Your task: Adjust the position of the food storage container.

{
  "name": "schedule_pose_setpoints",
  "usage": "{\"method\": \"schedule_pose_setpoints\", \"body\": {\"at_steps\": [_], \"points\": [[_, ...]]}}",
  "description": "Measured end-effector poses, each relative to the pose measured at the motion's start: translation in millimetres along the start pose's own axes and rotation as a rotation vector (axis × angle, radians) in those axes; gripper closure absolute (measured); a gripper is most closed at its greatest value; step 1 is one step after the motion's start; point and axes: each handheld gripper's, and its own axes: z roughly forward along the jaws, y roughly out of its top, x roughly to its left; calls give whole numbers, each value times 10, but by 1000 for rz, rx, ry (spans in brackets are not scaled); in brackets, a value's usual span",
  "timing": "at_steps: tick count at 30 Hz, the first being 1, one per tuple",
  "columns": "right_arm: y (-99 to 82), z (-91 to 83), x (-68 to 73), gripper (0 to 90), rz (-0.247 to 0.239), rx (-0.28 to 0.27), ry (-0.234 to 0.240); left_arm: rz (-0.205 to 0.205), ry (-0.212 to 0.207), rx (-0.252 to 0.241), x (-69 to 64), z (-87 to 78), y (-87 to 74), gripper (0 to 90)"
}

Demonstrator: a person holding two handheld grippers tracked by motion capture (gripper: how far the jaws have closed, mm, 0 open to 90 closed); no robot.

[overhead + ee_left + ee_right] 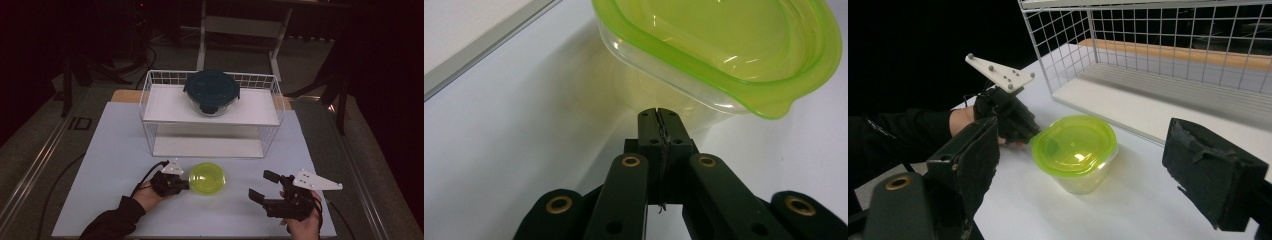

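A clear tub with a lime-green lid (207, 178) stands on the white table in front of the wire rack. My left gripper (186, 184) is shut, with nothing between its jaws, and its tips sit at the tub's left side. In the left gripper view the closed tips (658, 114) lie just under the green lid's rim (724, 70), at the clear wall; I cannot tell whether they touch it. My right gripper (260, 185) stands open and empty to the right of the tub. From the right gripper view, the tub (1075, 145) sits beyond the wide-open jaws, with the left gripper (1018, 122) beside it.
A white wire rack (148, 107) with two shelves stands at the back of the table. A glass container with a dark teal lid (212, 91) sits on its upper shelf. The lower shelf (200, 146) is bare. Cables trail off the table's left side.
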Motion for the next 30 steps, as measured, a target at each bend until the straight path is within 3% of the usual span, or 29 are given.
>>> {"method": "schedule_pose_setpoints", "body": {"at_steps": [7, 15, 19, 21, 24, 27, 30], "points": [[0, -10, -2, 149, 0, -2, -2, 3, -16, 3, -12, 41, 20, 887], [4, -9, 0, 151, -9, -1, -6, -7, -1, 6, 16, -10, -20, 885], [4, -4, 7, 150, -15, 4, -15, -43, 22, -17, 79, -233, -80, 867], [4, -3, 4, 150, -16, 4, -17, -46, 27, -27, 84, -286, -84, 837], [4, 8, 5, 151, -18, 6, -17, -57, 37, -62, 88, -504, -77, 808], [3, 14, 10, 152, -21, 4, -16, -76, 27, -90, 82, -656, -59, 763], [-6, 26, 0, 170, -25, 0, -4, -102, 9, -126, 58, -765, -30, 659]]}}
